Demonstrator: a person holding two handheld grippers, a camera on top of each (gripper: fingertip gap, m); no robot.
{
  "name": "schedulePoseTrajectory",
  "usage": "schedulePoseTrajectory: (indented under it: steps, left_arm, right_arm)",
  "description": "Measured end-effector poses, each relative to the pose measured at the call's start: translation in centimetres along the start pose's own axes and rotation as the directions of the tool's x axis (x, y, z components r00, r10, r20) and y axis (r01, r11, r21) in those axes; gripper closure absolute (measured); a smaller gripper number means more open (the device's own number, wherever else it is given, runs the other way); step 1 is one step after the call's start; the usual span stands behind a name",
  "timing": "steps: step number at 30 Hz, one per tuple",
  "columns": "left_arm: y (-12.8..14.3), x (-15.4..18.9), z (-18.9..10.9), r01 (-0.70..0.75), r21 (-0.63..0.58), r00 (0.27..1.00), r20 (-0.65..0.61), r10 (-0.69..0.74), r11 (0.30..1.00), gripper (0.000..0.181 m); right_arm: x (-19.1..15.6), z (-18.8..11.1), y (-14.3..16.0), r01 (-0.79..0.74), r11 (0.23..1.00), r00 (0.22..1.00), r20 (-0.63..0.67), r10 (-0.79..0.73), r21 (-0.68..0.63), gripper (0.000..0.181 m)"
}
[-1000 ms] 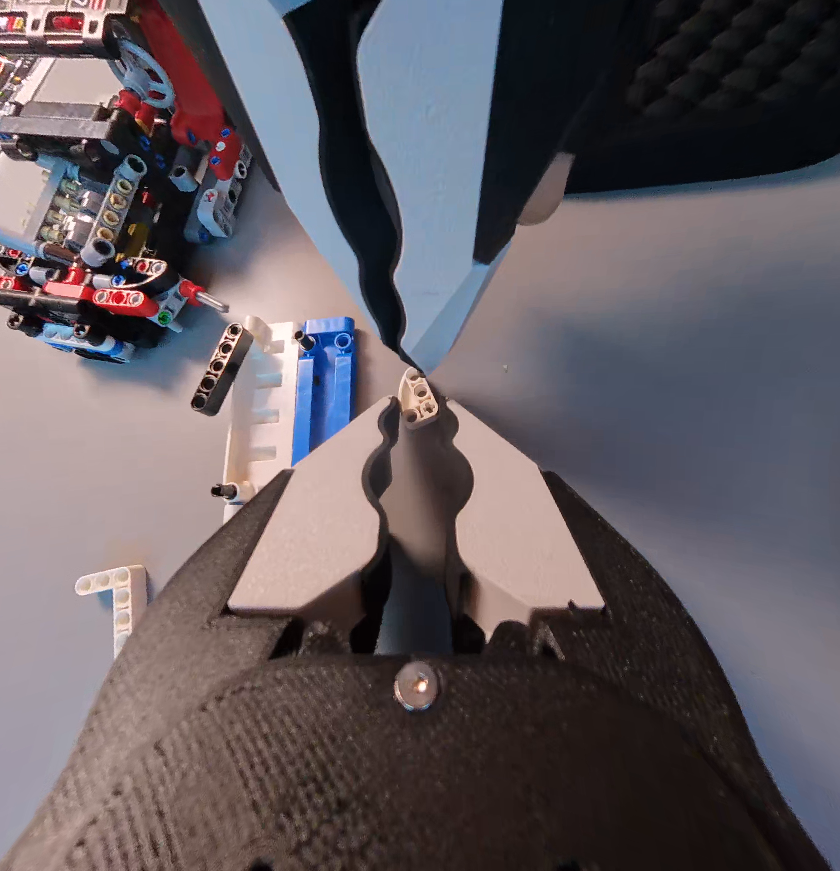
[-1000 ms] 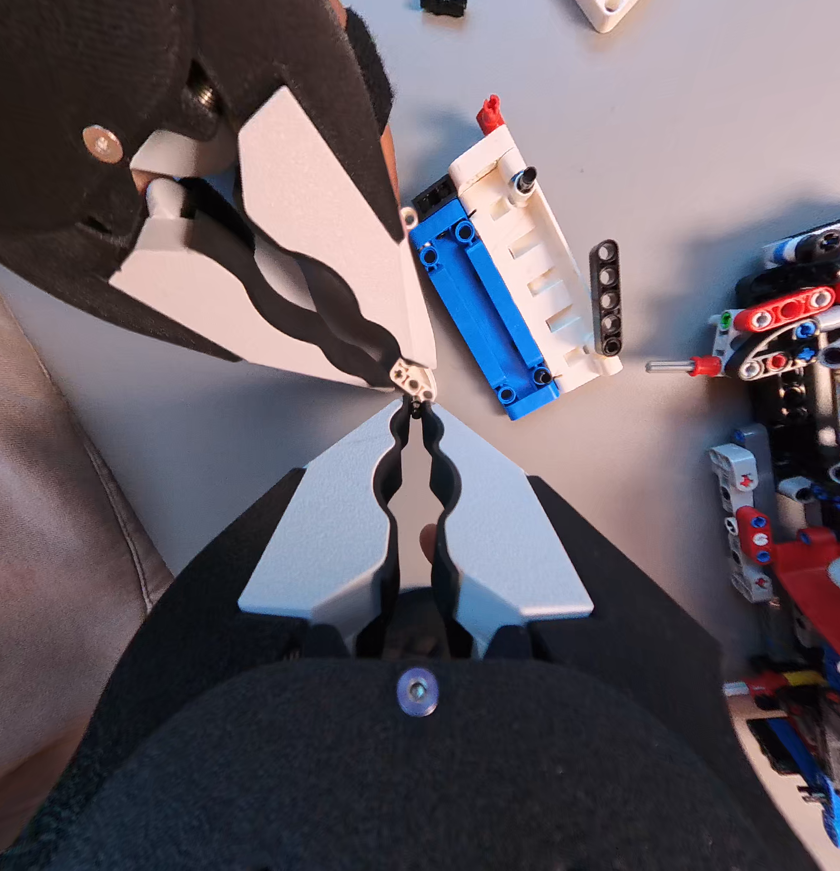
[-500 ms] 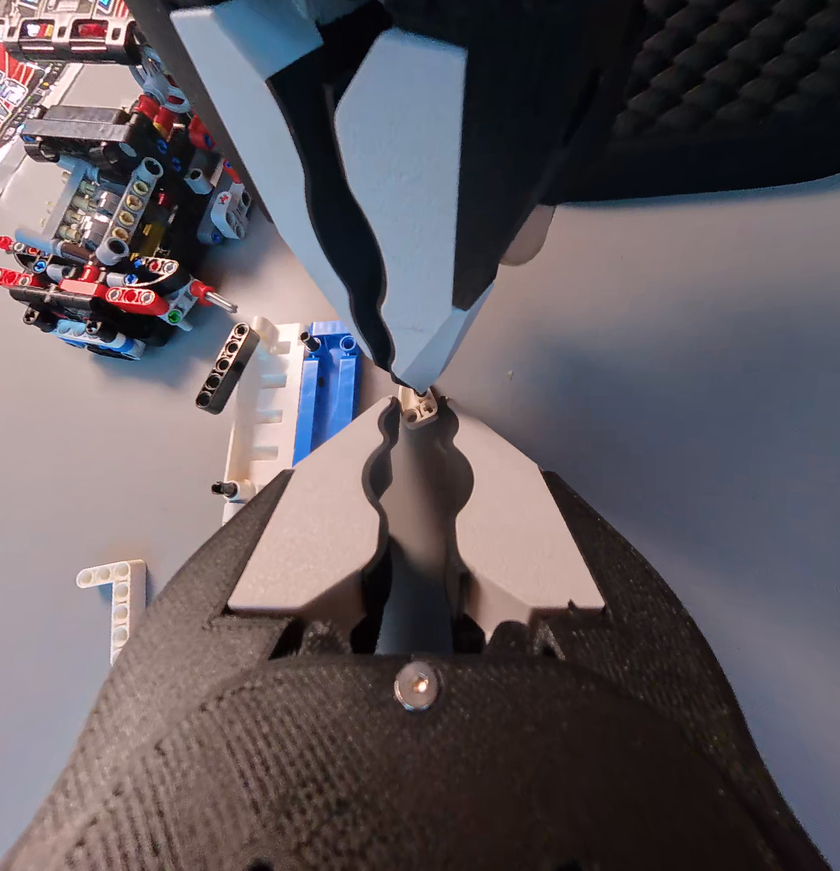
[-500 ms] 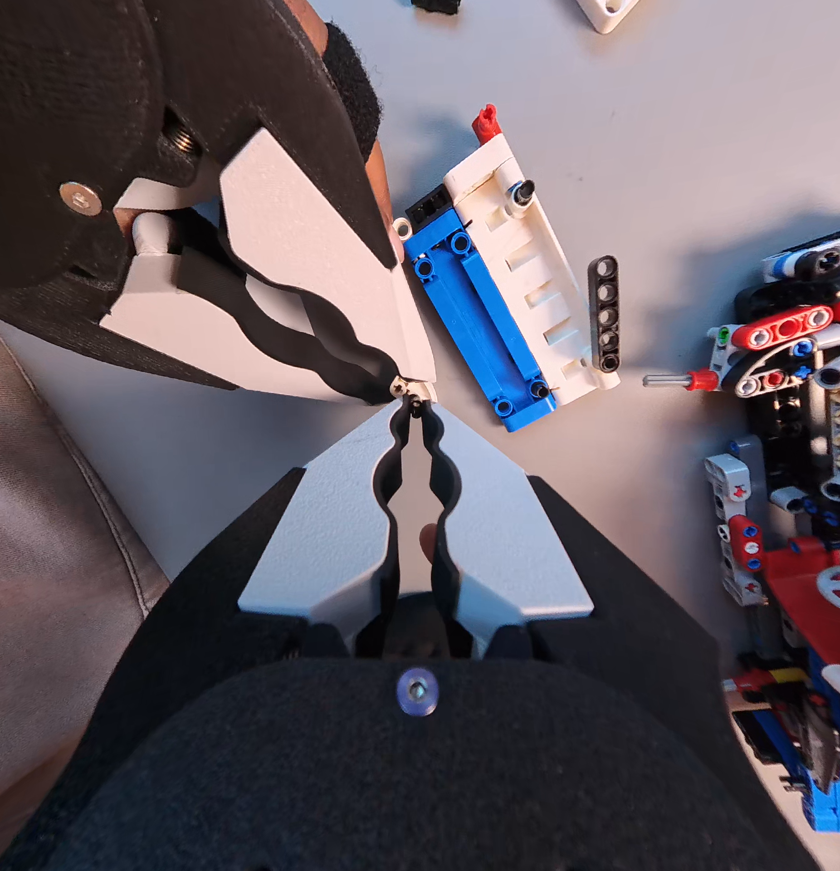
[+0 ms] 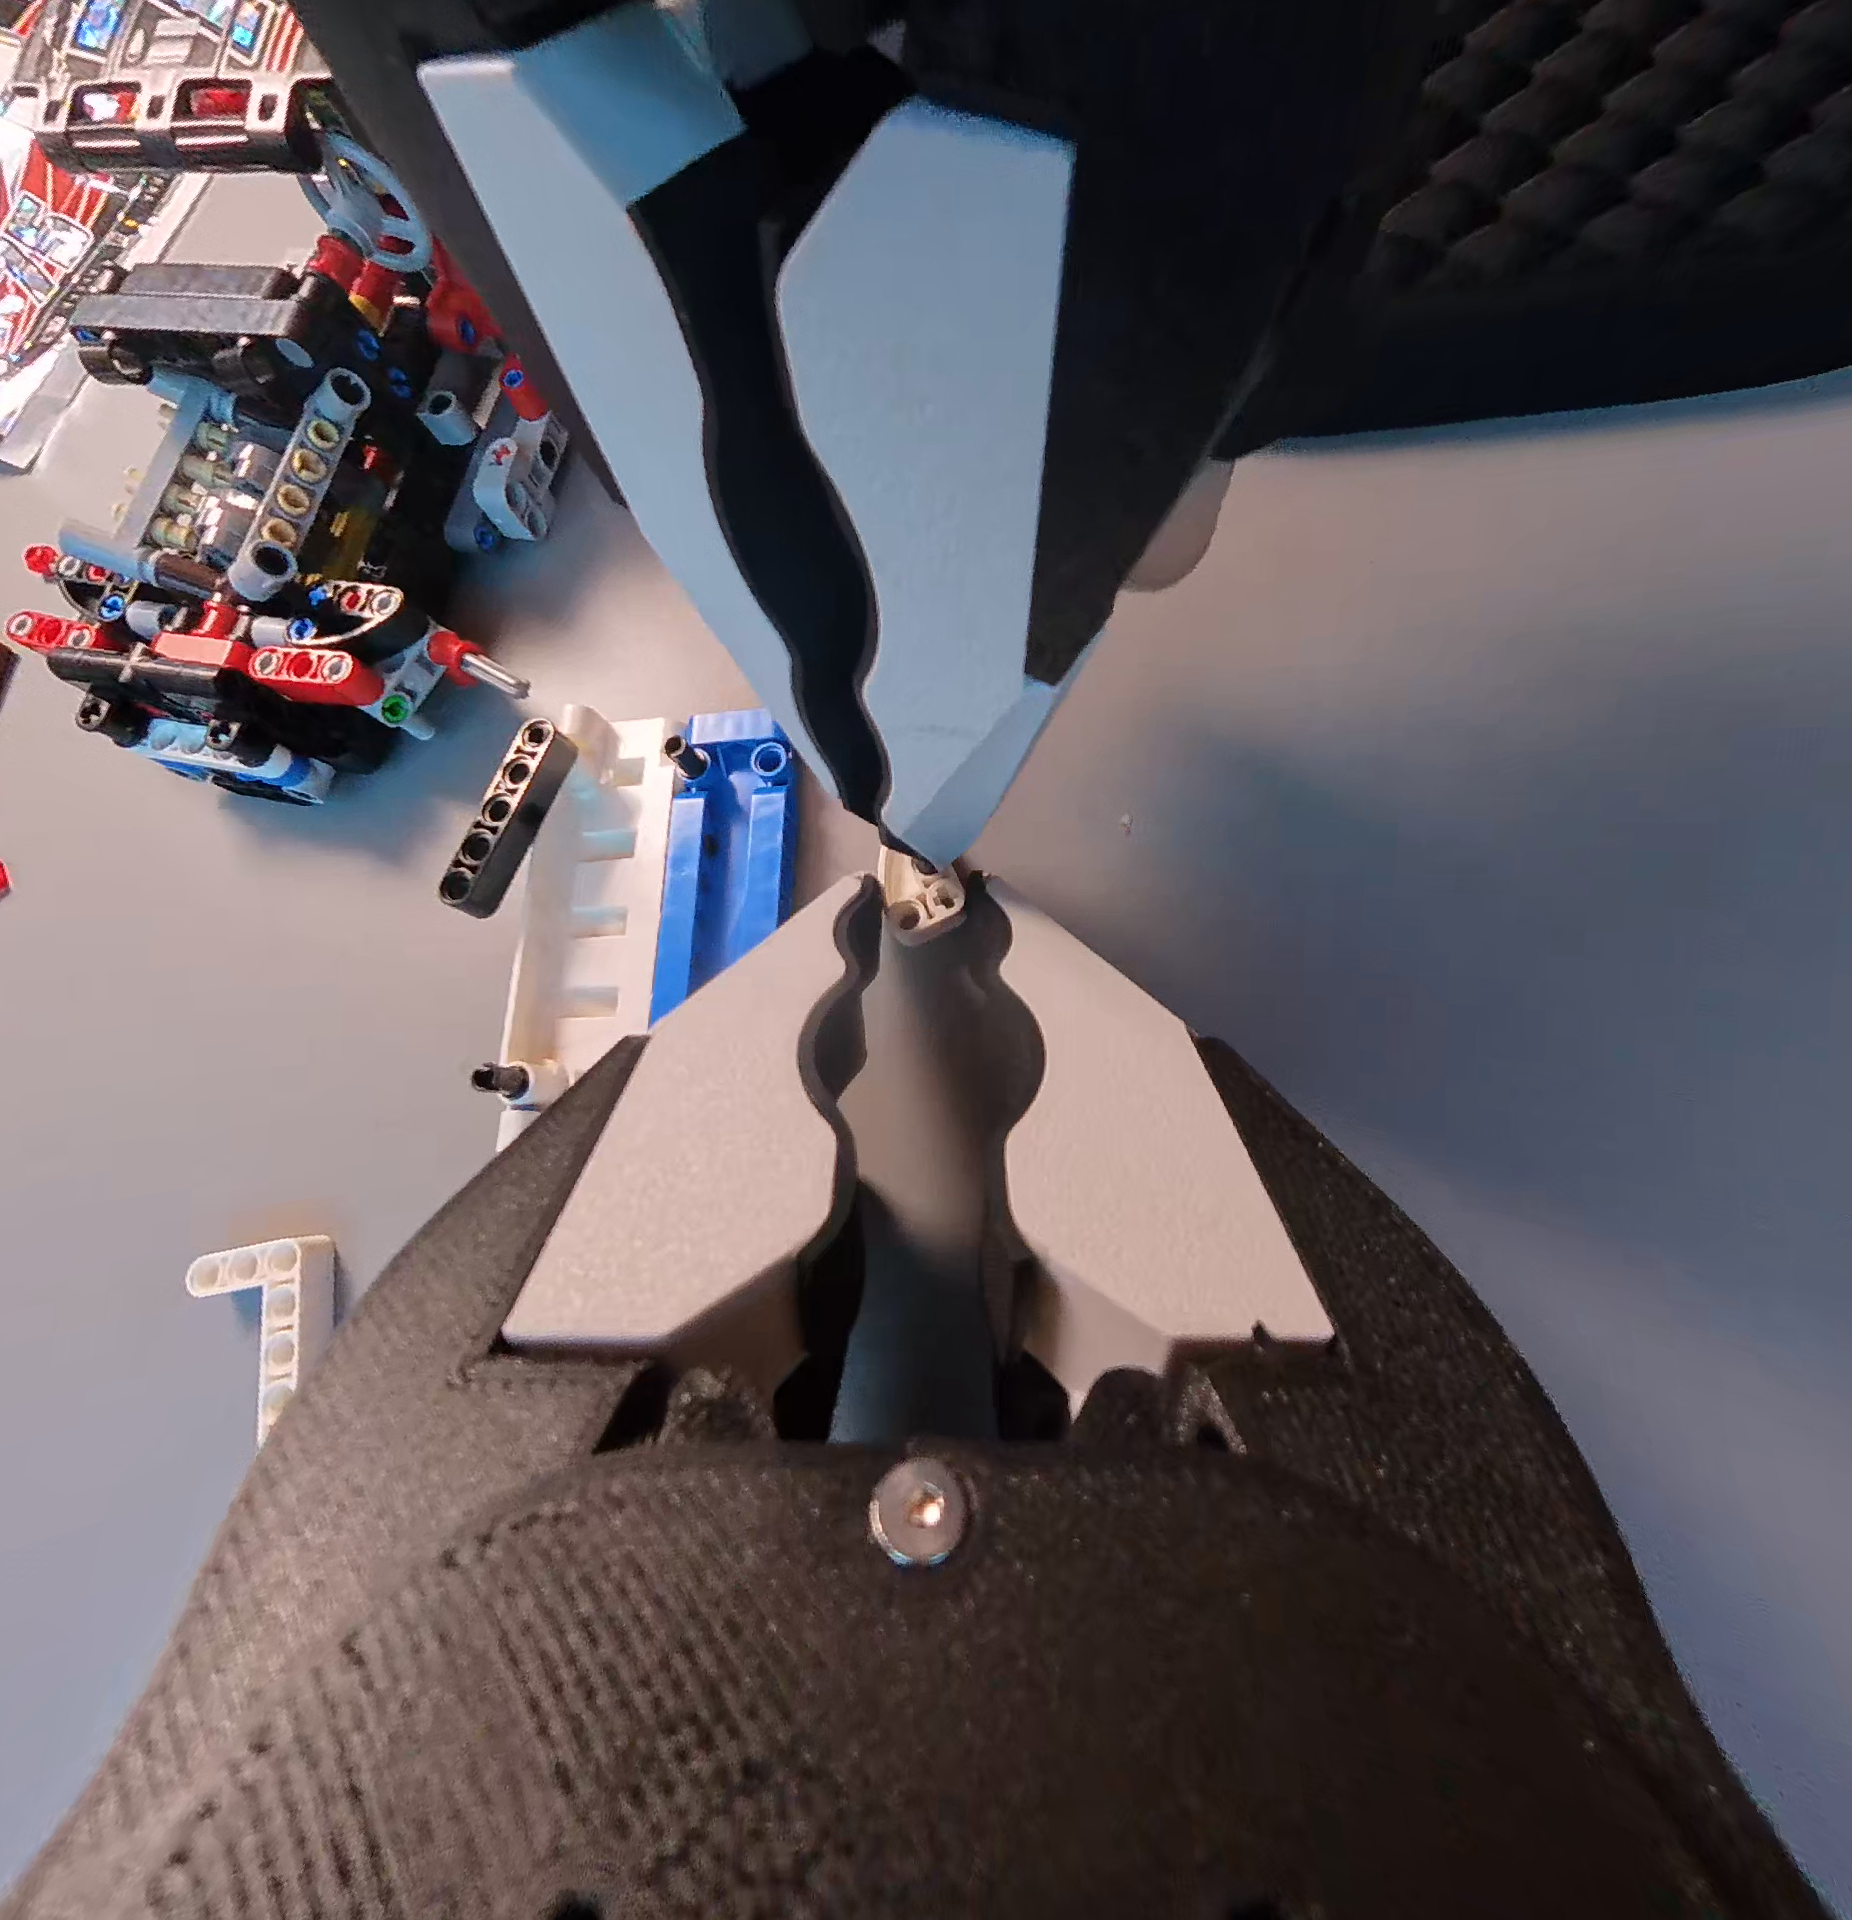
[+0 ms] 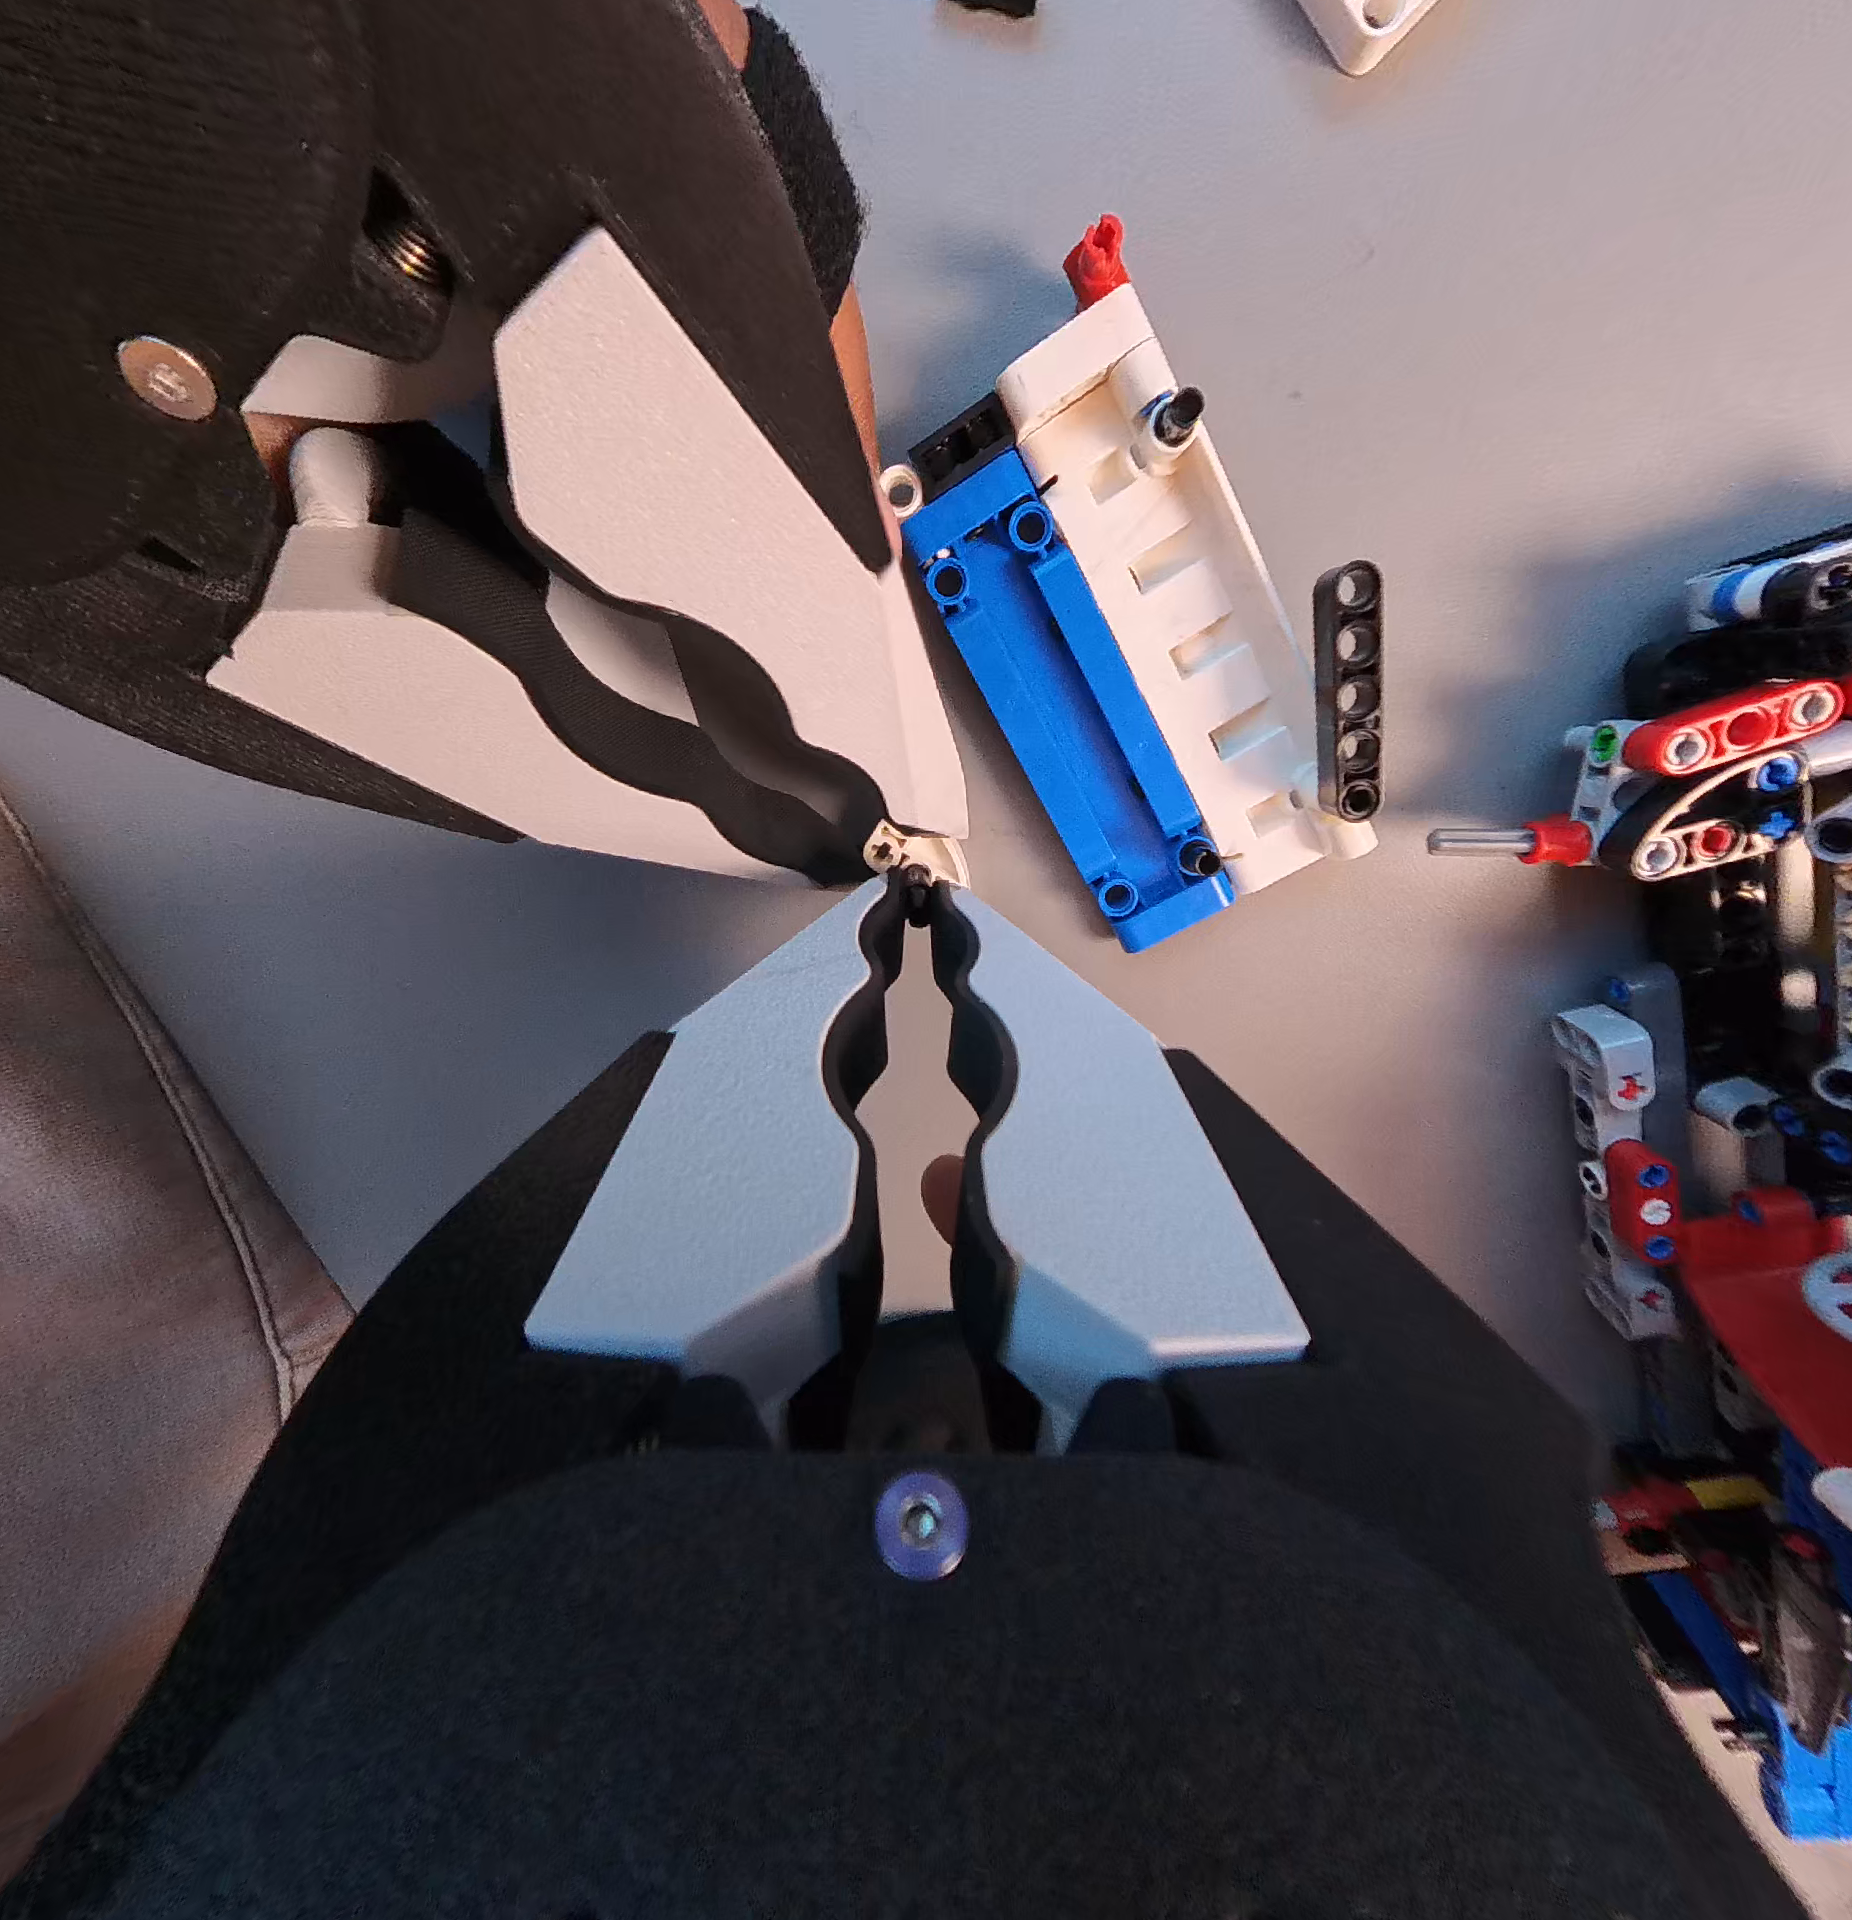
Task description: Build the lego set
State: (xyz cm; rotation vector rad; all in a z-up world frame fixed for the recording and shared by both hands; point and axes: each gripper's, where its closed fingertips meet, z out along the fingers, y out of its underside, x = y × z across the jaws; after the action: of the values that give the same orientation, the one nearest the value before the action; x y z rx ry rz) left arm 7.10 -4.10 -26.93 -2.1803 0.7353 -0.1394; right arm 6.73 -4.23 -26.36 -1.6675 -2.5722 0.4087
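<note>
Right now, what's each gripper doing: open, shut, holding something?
Left gripper: shut on the small white connector.
Right gripper: shut on a small black pin, pressed to that connector.

Each wrist camera sits just behind its own fingers, looking steeply down at the grey tabletop (image 5: 1473, 831) from close above. The two face each other, tips meeting mid-frame. Both views share the blue-and-white panel assembly (image 5: 693, 904) (image 6: 1109, 665) and the black five-hole beam (image 5: 506, 821) (image 6: 1346, 691).

Counting it up: two grippers (image 5: 924, 883) (image 6: 917, 902), one white connector (image 5: 927, 902), one black pin (image 6: 916, 900), one blue-white panel (image 6: 1119, 665), one black beam (image 6: 1346, 688), one white L-beam (image 5: 273, 1304), one half-built model (image 5: 257, 540).
</note>
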Motion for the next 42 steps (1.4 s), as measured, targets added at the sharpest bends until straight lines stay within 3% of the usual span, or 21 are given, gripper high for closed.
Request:
schedulePoseTrajectory:
  steps: [7,17,22,24,27,35,42]
  left_arm:
    - [0.0,0.0,0.0,-0.016,0.006,1.000,0.011,0.016,1.000,0.167]
    - [0.0,-0.1,0.0,-0.020,0.011,1.000,0.011,0.020,1.000,0.167]
    - [0.0,-0.1,0.0,-0.023,0.013,1.000,0.012,0.023,1.000,0.167]
    - [0.0,0.0,0.0,-0.024,0.014,1.000,0.011,0.024,1.000,0.167]
    - [0.0,0.0,0.0,-0.026,0.014,1.000,0.009,0.025,1.000,0.167]
    - [0.0,0.0,0.0,-0.032,0.014,0.999,0.015,0.032,0.999,0.167]
    - [0.0,0.0,0.0,-0.032,0.014,0.999,0.012,0.032,0.999,0.167]
  right_arm:
    - [0.0,0.0,-0.1,-0.059,0.998,0.996,0.066,0.060,-0.022,0.179]
    - [0.1,0.5,-0.2,0.013,0.998,0.999,-0.038,-0.015,-0.065,0.179]
    - [0.0,0.2,-0.3,-0.034,0.997,0.999,-0.027,0.036,0.066,0.177]
    - [0.2,-1.4,-1.6,-0.083,0.978,0.996,0.029,0.079,0.191,0.165]
    - [1.3,-3.6,-2.2,-0.055,0.962,0.998,0.004,0.056,0.266,0.171]
    - [-0.2,-0.6,-0.5,0.002,0.990,0.999,0.042,-0.008,0.138,0.180]
    - [-0.2,-0.5,-0.3,0.033,0.993,0.999,0.022,-0.035,0.112,0.181]
